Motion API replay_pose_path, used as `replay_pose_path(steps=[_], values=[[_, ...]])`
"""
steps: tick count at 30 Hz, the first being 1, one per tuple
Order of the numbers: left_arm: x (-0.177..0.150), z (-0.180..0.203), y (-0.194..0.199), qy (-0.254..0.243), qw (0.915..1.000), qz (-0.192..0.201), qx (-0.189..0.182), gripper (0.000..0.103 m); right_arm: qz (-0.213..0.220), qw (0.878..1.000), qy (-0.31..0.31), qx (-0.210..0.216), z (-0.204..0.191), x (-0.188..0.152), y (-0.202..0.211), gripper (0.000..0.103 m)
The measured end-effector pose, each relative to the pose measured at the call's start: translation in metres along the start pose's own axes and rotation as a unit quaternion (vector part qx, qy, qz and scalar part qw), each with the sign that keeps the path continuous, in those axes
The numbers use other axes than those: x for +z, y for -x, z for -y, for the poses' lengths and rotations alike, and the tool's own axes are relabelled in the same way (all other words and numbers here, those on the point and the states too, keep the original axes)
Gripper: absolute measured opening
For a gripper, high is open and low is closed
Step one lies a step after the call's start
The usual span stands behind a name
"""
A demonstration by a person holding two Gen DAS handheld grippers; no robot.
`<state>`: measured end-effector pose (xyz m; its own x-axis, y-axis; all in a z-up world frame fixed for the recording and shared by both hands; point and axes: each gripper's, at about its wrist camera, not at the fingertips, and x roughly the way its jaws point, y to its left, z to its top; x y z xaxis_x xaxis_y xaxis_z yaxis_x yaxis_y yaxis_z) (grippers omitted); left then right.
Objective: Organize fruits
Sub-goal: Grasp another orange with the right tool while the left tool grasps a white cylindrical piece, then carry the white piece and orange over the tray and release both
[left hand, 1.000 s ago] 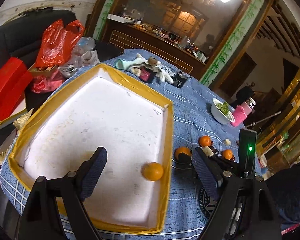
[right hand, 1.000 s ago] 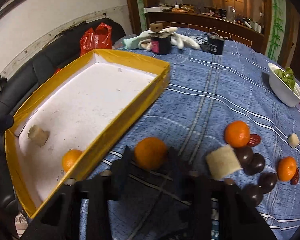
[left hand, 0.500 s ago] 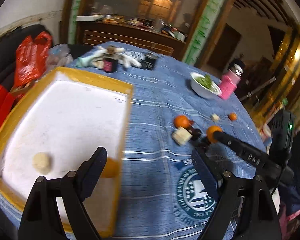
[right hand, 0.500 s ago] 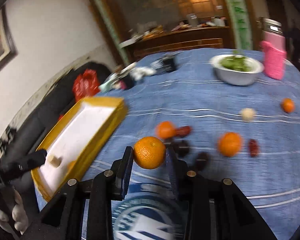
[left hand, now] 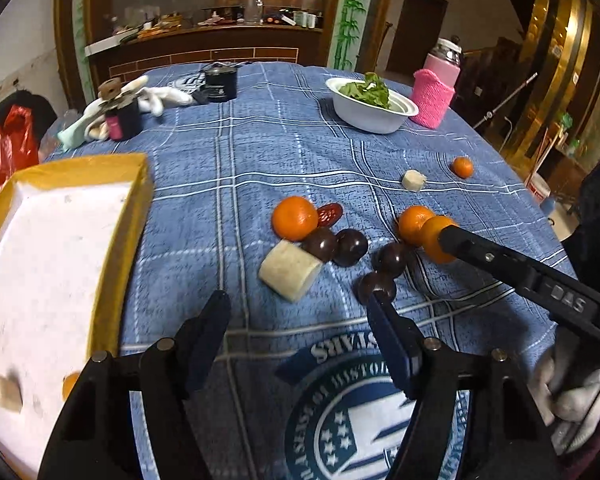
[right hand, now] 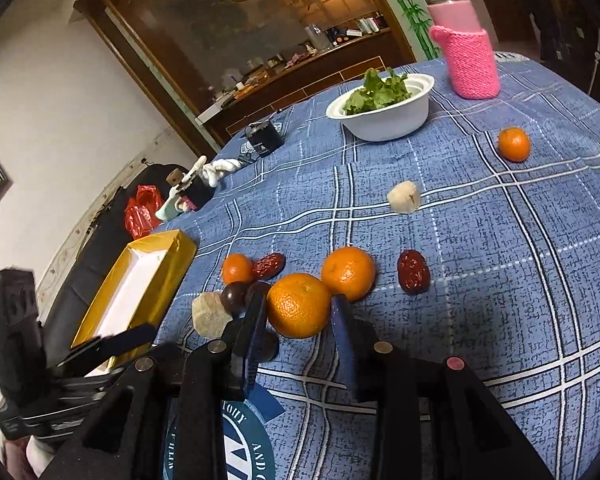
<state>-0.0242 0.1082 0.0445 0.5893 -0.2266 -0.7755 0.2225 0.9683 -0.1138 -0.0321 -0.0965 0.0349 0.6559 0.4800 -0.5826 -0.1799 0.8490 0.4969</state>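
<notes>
The right gripper [right hand: 298, 320], now lifted clear of the blue checked tablecloth [right hand: 500, 280], clenches 1 round orange tangerine [right hand: 299, 305], seemingly bound for the yellow-rimmed white tray [left hand: 40, 264]; the left gripper [left hand: 296, 316] has swung away from that tray, spread and empty.

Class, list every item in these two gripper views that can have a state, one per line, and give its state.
Left gripper: open, holding nothing.
Right gripper: shut on the held orange tangerine.
Yellow-rimmed white foam tray: holds a pale chunk and an orange fruit.
White round bowl: upright, holding green leaves.
Pink-sleeved flask: upright, capped.
</notes>
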Motion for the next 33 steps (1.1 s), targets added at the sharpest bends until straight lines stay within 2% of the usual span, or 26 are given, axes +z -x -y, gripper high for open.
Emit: replay_pose_path(steps=[7,11,14,16,17,18,19,20,22,24,28,33], values=[[0.002,-0.006,-0.009,-0.015,0.9997,0.001,0.018,0.07,-0.001,1.0,-0.009,0.009,0.004,0.0,0.0,0.037],[0.005,-0.011,-0.019,-0.01,0.9998,-0.007,0.015,0.07,-0.007,1.0,-0.009,0.01,0.002,0.0,-0.002,0.037],[0.007,-0.002,-0.028,-0.032,0.9994,-0.004,0.013,0.071,-0.007,1.0,-0.01,0.011,0.002,0.0,-0.003,0.038],[0.008,0.003,-0.043,-0.044,0.9986,-0.016,0.026,0.07,-0.008,1.0,-0.009,0.011,0.002,0.0,-0.004,0.038],[0.008,0.002,-0.048,-0.041,0.9983,-0.025,0.032,0.053,-0.008,1.0,-0.008,0.011,0.002,0.0,-0.004,0.038],[0.007,0.001,-0.052,-0.037,0.998,-0.032,0.039,0.047,-0.009,1.0,-0.006,0.009,0.001,0.0,-0.005,0.038],[0.007,0.0,-0.048,-0.035,0.998,-0.023,0.046,0.037,-0.009,1.0,-0.005,0.008,0.002,0.0,-0.006,0.038],[0.008,-0.003,-0.045,-0.026,0.9985,-0.024,0.042,0.037,-0.01,1.0,-0.004,0.006,0.002,0.0,-0.006,0.038],[0.008,-0.011,-0.034,0.005,0.9995,-0.02,0.025,0.037,-0.011,1.0,-0.003,0.003,0.002,-0.001,-0.007,0.038],[0.005,-0.018,-0.019,0.023,0.9994,-0.008,0.023,0.037,-0.014,1.0,-0.003,-0.003,0.003,-0.001,-0.009,0.037],[-0.009,-0.041,0.023,0.074,0.997,0.02,0.004,0.037,-0.023,1.0,-0.011,-0.018,0.008,-0.003,-0.013,0.037],[-0.03,-0.087,0.077,0.121,0.9909,0.055,0.02,0.037,-0.013,0.999,0.002,-0.043,0.001,-0.006,-0.009,0.037]])
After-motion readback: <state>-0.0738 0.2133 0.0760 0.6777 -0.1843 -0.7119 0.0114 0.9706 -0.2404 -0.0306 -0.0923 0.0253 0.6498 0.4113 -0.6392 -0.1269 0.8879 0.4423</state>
